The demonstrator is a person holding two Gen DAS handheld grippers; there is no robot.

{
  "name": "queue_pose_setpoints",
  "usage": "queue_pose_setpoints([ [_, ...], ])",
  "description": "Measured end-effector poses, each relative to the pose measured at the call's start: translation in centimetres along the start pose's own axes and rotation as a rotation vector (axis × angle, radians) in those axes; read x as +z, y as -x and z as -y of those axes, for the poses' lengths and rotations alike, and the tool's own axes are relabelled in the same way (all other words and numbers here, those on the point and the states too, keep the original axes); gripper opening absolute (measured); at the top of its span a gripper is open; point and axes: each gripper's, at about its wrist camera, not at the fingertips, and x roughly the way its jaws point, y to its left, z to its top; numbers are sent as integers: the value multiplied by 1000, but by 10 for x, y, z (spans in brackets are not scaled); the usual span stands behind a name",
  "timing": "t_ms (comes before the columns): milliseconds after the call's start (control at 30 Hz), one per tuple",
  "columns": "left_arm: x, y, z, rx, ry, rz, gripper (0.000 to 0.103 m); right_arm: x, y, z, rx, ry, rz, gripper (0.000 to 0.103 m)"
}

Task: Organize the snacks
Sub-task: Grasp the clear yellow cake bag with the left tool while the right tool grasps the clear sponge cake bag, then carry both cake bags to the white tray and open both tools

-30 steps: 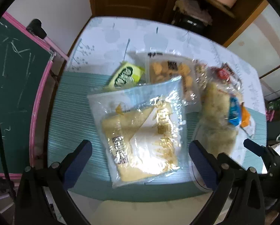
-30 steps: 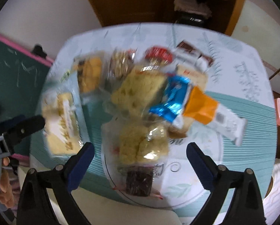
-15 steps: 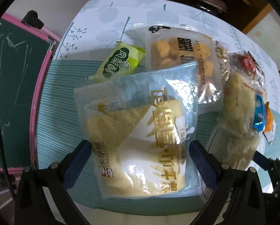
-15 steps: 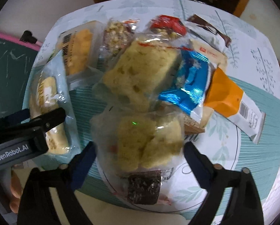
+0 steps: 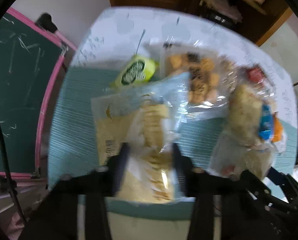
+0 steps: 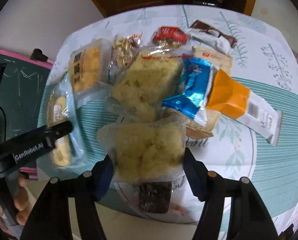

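Observation:
A clear bag of yellow cake (image 5: 149,124) lies on the teal striped mat, crumpled where my left gripper (image 5: 150,158) pinches its near end. The left jaws are closing, with both pads pressed into the wrapper. In the right wrist view that bag (image 6: 59,108) shows at the left under the left gripper's black finger (image 6: 49,134). My right gripper (image 6: 148,172) points down over a clear bag of pale crumbly cake (image 6: 149,148). Its jaws are closing and its blue pads touch the bag's two sides.
Around these lie a green packet (image 5: 137,74), a tray of orange pieces (image 5: 198,76), a bigger pale cake (image 6: 147,88), a blue packet (image 6: 190,92), an orange-and-white packet (image 6: 238,104) and a dark brown cake (image 6: 154,196). A pink-framed chalkboard (image 5: 19,92) stands left of the table.
The left jaws went from wide apart to pinching the yellow cake bag, which has bunched up. The right jaws narrowed onto the pale cake bag.

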Motion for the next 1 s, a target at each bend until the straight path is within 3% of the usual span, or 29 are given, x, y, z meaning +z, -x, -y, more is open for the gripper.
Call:
queue_pose_setpoints([
  [100, -6, 33, -2, -64, -11, 54, 18, -6, 22, -1, 24, 5, 48, 65],
  [200, -16, 65, -8, -139, -23, 99, 17, -18, 55, -6, 49, 14, 124, 65],
  [400, -44, 134, -11, -200, -90, 234, 16, -38, 118, -21, 102, 38, 248, 64],
  [800, -165, 310, -24, -298, -315, 591, 16, -115, 232, -62, 171, 169, 455, 65],
  [1000, -211, 328, -35, -320, -375, 635, 16, -156, 259, -71, 187, 224, 529, 65],
])
